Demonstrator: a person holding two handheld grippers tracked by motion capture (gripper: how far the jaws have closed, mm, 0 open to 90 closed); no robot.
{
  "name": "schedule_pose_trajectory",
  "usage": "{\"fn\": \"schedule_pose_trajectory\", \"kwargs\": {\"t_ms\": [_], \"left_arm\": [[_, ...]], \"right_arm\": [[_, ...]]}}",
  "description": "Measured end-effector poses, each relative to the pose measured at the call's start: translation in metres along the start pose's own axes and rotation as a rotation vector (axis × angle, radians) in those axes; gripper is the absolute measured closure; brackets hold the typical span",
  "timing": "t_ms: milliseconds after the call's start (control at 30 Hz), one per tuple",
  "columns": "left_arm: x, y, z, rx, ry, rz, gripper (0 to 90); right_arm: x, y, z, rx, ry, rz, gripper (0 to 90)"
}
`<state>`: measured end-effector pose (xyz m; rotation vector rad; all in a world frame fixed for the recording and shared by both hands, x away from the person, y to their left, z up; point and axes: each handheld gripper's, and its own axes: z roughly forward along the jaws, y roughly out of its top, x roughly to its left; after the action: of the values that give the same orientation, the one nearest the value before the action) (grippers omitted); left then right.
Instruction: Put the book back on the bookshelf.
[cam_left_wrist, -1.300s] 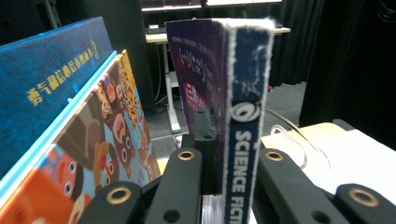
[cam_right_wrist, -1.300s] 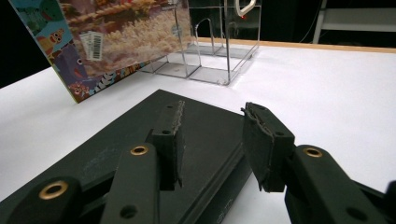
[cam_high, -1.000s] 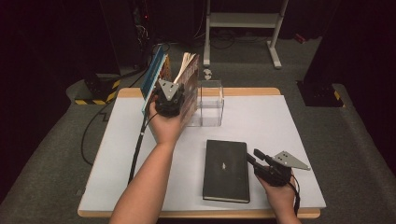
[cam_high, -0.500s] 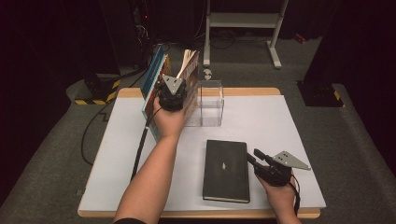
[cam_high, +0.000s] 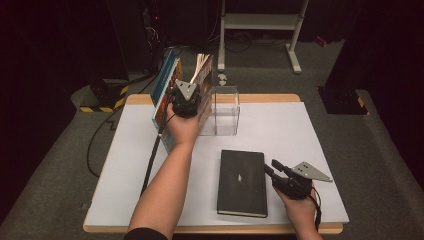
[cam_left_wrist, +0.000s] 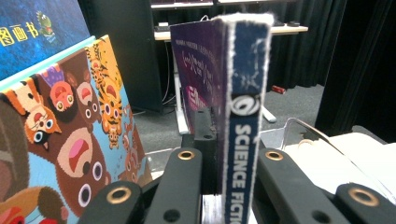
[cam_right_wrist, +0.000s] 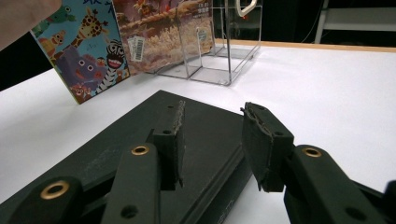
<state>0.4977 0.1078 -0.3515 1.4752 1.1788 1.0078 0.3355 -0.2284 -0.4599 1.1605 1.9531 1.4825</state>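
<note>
My left gripper (cam_high: 188, 99) is shut on an upright paperback (cam_high: 204, 75) at the back left of the table, next to a clear acrylic rack (cam_high: 226, 107). In the left gripper view the jaws (cam_left_wrist: 229, 163) clamp that book's blue spine (cam_left_wrist: 243, 116), which reads SCIENCE FICTION. A black hardcover (cam_high: 242, 182) lies flat near the front edge. My right gripper (cam_high: 271, 168) sits low at the hardcover's right edge with its jaws apart. In the right gripper view the jaws (cam_right_wrist: 212, 140) straddle the black cover's edge (cam_right_wrist: 140, 135) without pressing on it.
Colourful picture books (cam_high: 164, 90) lean upright left of the held paperback, with cartoon animals on one cover (cam_left_wrist: 70, 140). The white table top (cam_high: 305, 130) has free room on the right. A cable (cam_high: 150, 165) trails along the left arm. Dark floor and a metal stand (cam_high: 260, 22) lie beyond.
The left hand has shifted a little away and to the right with the paperback in its grip. The right hand and the black hardcover have stayed where they were.
</note>
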Motion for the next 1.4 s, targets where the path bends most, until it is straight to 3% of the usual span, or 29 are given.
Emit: {"fn": "schedule_pose_trajectory", "kwargs": {"t_ms": [300,567,767,1400], "left_arm": [[-0.002,-0.001,0.001,-0.012,0.008,0.003,84.0],[-0.001,-0.01,-0.008,-0.008,0.011,0.002,83.5],[0.002,-0.014,-0.013,0.006,0.016,-0.008,83.1],[0.003,-0.016,-0.018,0.05,0.051,0.018,76.4]], "right_arm": [[0.001,0.0,0.0,0.001,0.003,-0.007,59.5],[0.002,-0.001,0.001,0.005,0.009,-0.005,59.4],[0.005,-0.001,0.002,0.008,0.015,-0.012,59.3],[0.008,-0.002,0.005,0.017,0.024,-0.018,59.2]]}}
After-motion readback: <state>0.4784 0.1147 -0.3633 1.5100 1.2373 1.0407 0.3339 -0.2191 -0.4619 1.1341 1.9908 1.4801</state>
